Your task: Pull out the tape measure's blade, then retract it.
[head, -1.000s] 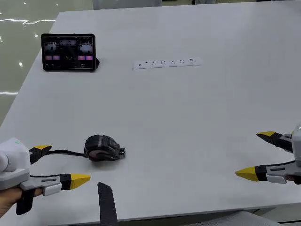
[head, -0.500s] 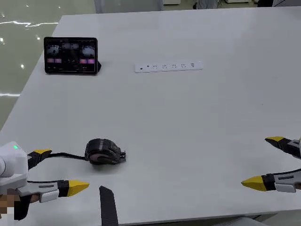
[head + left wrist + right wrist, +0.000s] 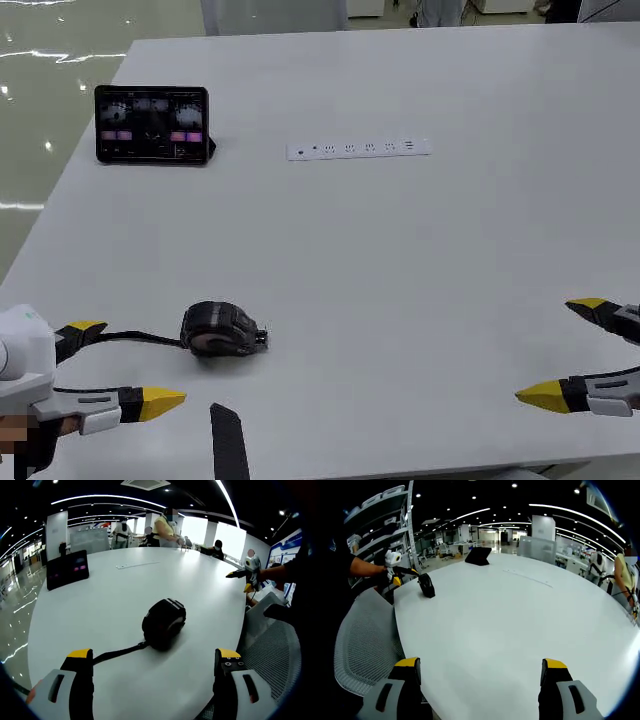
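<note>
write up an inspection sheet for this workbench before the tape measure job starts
surface: white table, no spills or marks seen
job's things: black tape measure lying by the left gripper, blade not drawn out; its strap trails toward that gripper
clutter: tablet propped up with screen lit, power strip, dark strip at the near edge
grippers: left gripper open, right gripper open, jaws holding nothing
cables: nothing seen
surroundings: mesh chair, people beyond the table, shelving
</note>
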A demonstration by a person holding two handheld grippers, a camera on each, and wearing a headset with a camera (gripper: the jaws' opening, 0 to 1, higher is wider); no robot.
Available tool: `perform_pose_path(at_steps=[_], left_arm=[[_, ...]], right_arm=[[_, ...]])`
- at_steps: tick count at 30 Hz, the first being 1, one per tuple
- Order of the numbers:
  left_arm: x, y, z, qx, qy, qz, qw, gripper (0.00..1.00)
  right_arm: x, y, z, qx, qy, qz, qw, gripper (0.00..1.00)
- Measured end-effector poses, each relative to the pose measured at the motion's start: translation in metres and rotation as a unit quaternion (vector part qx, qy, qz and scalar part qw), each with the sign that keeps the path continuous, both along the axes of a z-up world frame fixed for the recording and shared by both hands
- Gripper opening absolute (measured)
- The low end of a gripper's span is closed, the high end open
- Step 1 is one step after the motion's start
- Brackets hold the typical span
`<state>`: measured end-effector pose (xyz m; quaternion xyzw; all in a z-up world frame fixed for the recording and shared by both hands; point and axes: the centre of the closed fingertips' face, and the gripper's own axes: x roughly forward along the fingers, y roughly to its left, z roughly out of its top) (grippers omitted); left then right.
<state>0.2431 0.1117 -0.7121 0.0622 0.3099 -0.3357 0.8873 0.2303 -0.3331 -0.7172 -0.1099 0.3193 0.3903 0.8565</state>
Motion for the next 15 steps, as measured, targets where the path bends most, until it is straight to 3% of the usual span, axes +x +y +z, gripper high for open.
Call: perform_pose_path(at_steps=[1, 15], left_arm=[[-0.0016, -0.0015, -0.0003, -0.005, 0.007, -0.001, 1.0, 0.99], [-0.0025, -0.0005, -0.0002, -0.001, 0.007, -0.002, 1.0, 0.99]], right_arm=[[-0.0005, 0.0006, -0.0005, 0.0, 0.0, 0.001, 1.0, 0.99], [0.003, -0.0048, 0.0038, 0.005, -0.005, -0.006, 1.0, 0.99]])
